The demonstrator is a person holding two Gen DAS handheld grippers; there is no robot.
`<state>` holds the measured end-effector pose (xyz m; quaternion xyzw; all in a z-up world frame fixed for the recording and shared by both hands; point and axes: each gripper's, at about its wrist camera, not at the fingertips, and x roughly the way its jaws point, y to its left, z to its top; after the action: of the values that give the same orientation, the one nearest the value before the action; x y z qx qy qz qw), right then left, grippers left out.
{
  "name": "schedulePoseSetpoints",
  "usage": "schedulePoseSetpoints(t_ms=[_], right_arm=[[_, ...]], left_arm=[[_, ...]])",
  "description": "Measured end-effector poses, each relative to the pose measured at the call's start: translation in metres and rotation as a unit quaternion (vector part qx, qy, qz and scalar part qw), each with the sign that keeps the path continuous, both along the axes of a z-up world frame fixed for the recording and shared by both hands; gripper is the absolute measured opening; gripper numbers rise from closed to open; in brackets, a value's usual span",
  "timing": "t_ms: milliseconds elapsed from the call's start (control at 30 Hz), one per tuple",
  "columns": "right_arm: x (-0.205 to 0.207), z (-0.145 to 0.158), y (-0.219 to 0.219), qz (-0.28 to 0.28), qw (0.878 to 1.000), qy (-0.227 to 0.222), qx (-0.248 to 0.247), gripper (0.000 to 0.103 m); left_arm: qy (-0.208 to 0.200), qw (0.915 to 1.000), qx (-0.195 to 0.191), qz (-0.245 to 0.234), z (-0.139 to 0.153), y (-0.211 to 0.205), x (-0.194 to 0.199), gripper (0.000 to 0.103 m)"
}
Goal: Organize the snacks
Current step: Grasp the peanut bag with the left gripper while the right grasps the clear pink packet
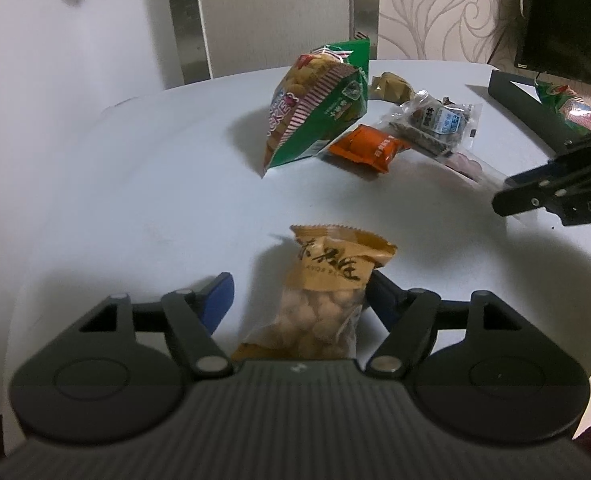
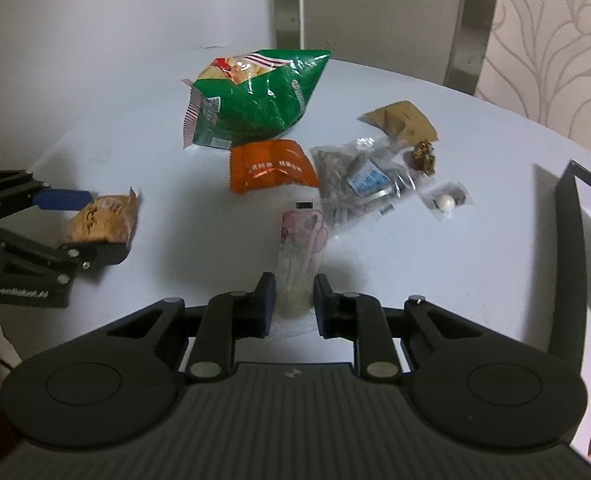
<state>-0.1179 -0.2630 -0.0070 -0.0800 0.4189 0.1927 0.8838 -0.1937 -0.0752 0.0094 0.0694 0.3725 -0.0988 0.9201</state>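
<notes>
Both fingers of the left gripper stand apart, with a tan snack bag between them. One blue finger is clear of the bag – the other sits right by the bag's side, and whether it touches cannot be told. The bag lies on the white round table.

The right gripper has its two dark pads pressed close on a thin clear packet with a pink end. The packet points away from the gripper, toward the other snacks.

More snacks lie in a bunch in the middle of the table. A big green cracker bag stands puffed up at the back. An orange packet lies just in front of it. Next to that is a clear packet with a blue label, then a brown packet behind it (partly hidden) and a tiny clear packet with a white ball inside.

A black tray sits at the table's right edge, with some bright packets in it – only partly in view.
</notes>
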Motion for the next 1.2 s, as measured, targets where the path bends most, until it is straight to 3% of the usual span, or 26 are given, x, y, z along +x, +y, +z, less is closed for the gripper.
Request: schedulePoseSetpoints(t_ms=[167,400,1133,1200], right_arm=[[-0.008,-0.004,-0.007,-0.013,1.000,0.007,-0.008,0.024],[-0.010,-0.008,-0.003,-0.017,1.000,-0.002,-0.016,0.029],[-0.010,-0.009,0.001,-0.011,1.000,-0.012,-0.022,0.029],[-0.010,-0.009,0.002,-0.006,1.000,-0.010,-0.023,0.027]], left_arm=[[0.002,1.0000,-0.004,0.002,-0.002,0.000,0.002,0.086],[0.005,0.9999,-0.009,-0.002,-0.003,0.002,0.002,0.086],[0.001,0.9997,-0.009,-0.025,-0.004,-0.002,-0.013,0.085],[-0.002,0.9994,-0.008,-0.034,-0.003,-0.004,-0.015,0.078]])
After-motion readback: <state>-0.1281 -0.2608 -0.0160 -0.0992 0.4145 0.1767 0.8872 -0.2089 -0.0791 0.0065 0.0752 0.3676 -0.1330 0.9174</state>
